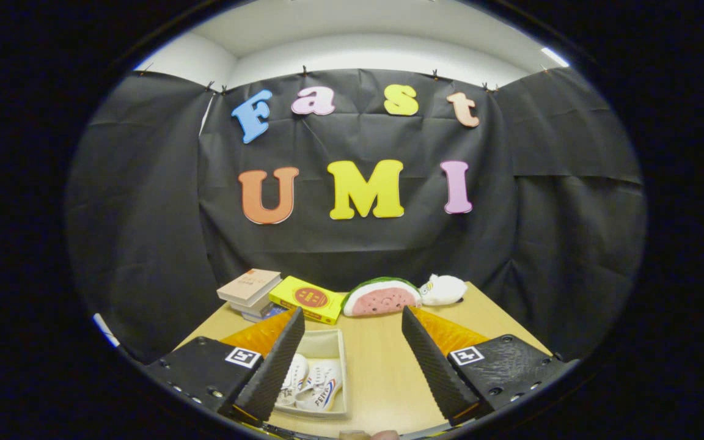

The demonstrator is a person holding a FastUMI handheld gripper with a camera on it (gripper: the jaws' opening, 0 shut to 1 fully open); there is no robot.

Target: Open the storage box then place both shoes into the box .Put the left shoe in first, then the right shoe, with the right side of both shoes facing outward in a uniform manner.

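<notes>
**Storage box holds both shoes; gripper stands clear**

Storage box, a shallow pale open-topped tray of what looks like plastic or card, sits on the light wooden table just ahead of our left finger, which hides part of its near side. We see no lid on it, so we judge the opening step done.

Inside it lie the two white canvas shoes with dark lettering on their sides, side by side and touching. From that we judge both placements finished as well. Whether the left went in first we cannot tell, and the shoes are too small and too covered by the finger for us to confirm that their right sides face outward alike.

Our gripper is spread wide, its fingers well apart and pinching nothing, with bare tabletop between them. We read this as the closing stretch of the task, with at most a check of shoe orientation left.

Beyond the fingers, at the far edge of the table, rest a stack of books, a flat yellow box, a watermelon-slice plush and a small white plush.
</notes>
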